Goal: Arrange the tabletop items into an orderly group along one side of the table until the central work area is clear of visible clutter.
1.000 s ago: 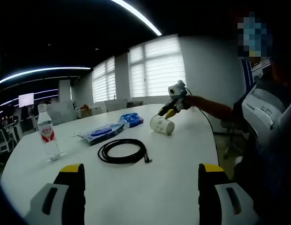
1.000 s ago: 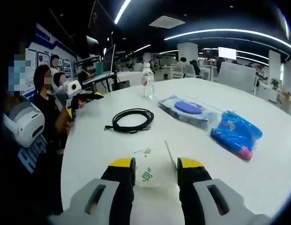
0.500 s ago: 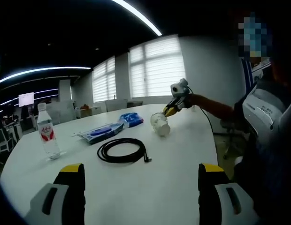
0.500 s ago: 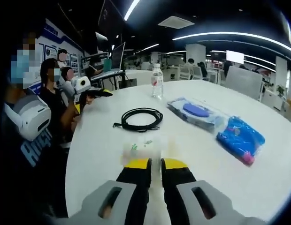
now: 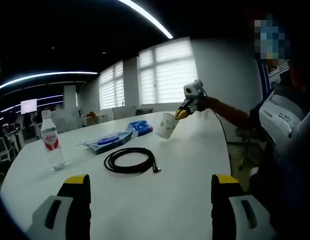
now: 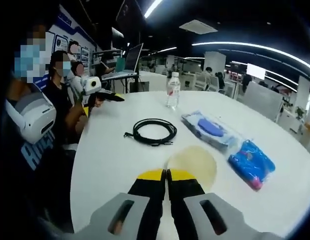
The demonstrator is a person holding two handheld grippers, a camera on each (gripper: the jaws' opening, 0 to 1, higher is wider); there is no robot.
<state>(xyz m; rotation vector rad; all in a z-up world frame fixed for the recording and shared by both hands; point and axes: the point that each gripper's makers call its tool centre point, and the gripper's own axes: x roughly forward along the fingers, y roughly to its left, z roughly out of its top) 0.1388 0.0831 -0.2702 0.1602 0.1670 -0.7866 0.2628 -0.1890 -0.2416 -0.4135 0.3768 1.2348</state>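
On the white bench point(image 5: 185, 165), going left to right in the left gripper view, stood the bottle point(image 5: 50, 140), then lay the flat blue pack point(image 5: 107, 141), the coiled cable point(image 5: 130, 161) and the blue bag point(image 5: 141, 127), none of them shifted from a second earlier. The change was at the cup point(image 5: 166, 125): it had lain on its side on the bench a second before, and was now lifted clear and tilted, pinched at its rim by the right hand-held gripper point(image 5: 183, 112). In the right gripper view the jaws of that hand-held gripper point(image 6: 166, 173) were pressed together on the cup's point(image 6: 192, 163) rim, with the open mouth facing the camera (half a second before the cup was only a blur). The left hand-held gripper point(image 5: 150, 187) hung with its jaws wide apart, holding nothing. I judged the cup was on its way to join the group at the far side; the cable remained in the central area
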